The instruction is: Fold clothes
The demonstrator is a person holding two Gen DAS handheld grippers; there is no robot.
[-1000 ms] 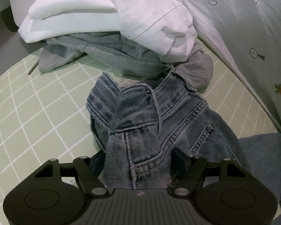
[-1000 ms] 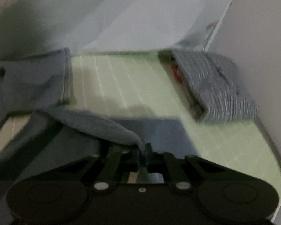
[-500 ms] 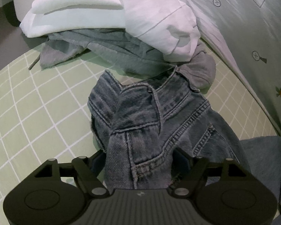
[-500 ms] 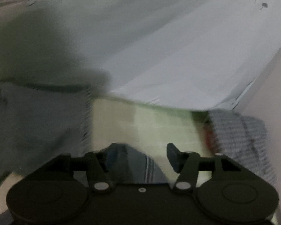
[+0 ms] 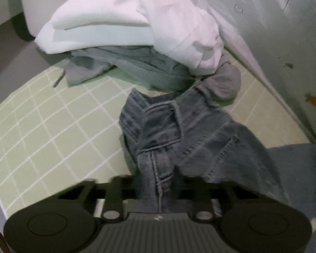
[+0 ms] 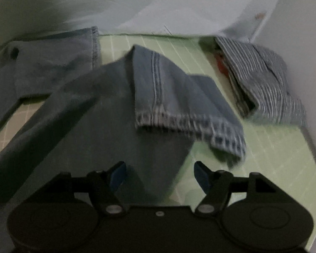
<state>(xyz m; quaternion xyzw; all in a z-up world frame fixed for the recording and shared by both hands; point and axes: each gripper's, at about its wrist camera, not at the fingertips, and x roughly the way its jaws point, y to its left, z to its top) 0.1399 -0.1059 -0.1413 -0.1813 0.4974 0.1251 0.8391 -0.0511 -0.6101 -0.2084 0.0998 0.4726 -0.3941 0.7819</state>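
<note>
Bunching stiff stitched denim jeans [image 5: 179, 139], left gripper [image 5: 158, 187] clamps.

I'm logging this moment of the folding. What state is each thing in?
Left claw: shut on jeans.
Right claw: open, holding nothing.
Jeans: bunched, unfolded; leg hem flopped over.
White garment: heaped on grey clothes.
Striped shirt: folded.

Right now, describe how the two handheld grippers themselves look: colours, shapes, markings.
Both are matte black plastic. The left gripper has a wide body with a round disc at each end, a ribbed grey centre panel bearing a small pale logo, and two silver pivot screws. The right gripper has the same shape, with blue pads on its fingertips and a small pale dot at centre. No cables, hands or sleeves show.
</note>
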